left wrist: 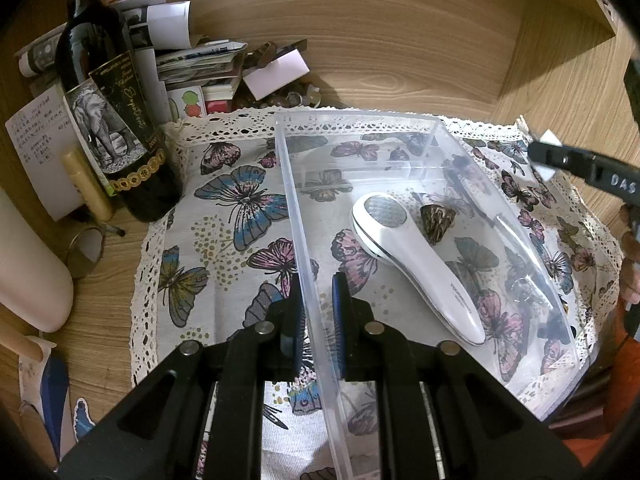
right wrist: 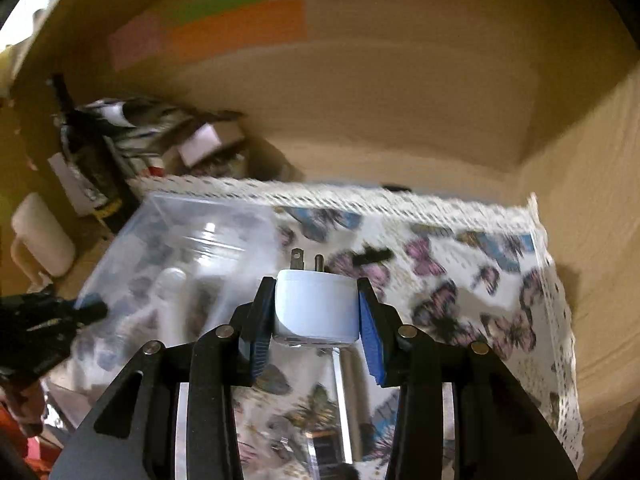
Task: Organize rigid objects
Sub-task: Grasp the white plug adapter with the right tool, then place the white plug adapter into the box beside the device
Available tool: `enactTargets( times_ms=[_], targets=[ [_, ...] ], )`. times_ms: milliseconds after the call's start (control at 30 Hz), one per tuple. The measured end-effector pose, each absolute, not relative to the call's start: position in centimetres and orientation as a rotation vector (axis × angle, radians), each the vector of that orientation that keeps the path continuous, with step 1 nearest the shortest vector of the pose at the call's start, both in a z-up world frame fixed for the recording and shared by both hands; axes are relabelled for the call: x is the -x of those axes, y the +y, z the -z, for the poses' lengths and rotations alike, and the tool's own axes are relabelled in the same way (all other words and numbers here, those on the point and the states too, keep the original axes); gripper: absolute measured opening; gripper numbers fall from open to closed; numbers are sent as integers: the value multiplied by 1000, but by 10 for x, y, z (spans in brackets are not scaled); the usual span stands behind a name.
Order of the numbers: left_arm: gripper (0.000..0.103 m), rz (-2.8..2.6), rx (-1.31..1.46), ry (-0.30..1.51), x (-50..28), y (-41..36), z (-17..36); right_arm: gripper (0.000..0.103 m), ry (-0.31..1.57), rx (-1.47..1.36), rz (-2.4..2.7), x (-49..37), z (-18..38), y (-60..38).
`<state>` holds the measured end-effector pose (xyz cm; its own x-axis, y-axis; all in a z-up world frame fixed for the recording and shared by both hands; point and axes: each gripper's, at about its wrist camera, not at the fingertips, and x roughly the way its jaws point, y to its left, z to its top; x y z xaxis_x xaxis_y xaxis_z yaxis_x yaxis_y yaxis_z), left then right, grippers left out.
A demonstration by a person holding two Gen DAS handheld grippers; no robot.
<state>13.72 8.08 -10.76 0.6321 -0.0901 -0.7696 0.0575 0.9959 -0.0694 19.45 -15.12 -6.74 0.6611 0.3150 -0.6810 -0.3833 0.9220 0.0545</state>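
Butterfly cloth (left wrist: 240,200) underneath; left gripper (left wrist: 318,312) clamps clear bin (left wrist: 304,216) wall; right gripper (right wrist: 316,312) grips white plug (right wrist: 316,304).

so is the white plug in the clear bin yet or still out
Out: the white plug sits between the right gripper fingers, not yet in the clear bin.

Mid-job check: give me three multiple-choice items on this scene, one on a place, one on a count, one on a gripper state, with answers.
1. Where does the white handheld lint shaver lie?
A. inside the clear plastic bin
B. on the bare wood
C. against the dark wine bottle

2. How many metal prongs show on the white plug adapter?
A. none
B. two
C. four

3. What is the left gripper doing?
A. hanging open over the cloth
B. clamping the bin's wall
C. holding the bottle

A: it rests on the bin's floor.
B: two stick out in front.
B: its fingers straddle the wall.
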Motion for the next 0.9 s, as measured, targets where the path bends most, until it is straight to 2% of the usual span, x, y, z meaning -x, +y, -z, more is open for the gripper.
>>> enactTargets(
  times_ms=[300,900],
  targets=[
    [12,95,44,879,-137,83,108,36,709,153,-520,-180,54,-106],
    [12,103,52,875,-136,85,108,36,862,259,-614,-179,102,-63]
  ],
)
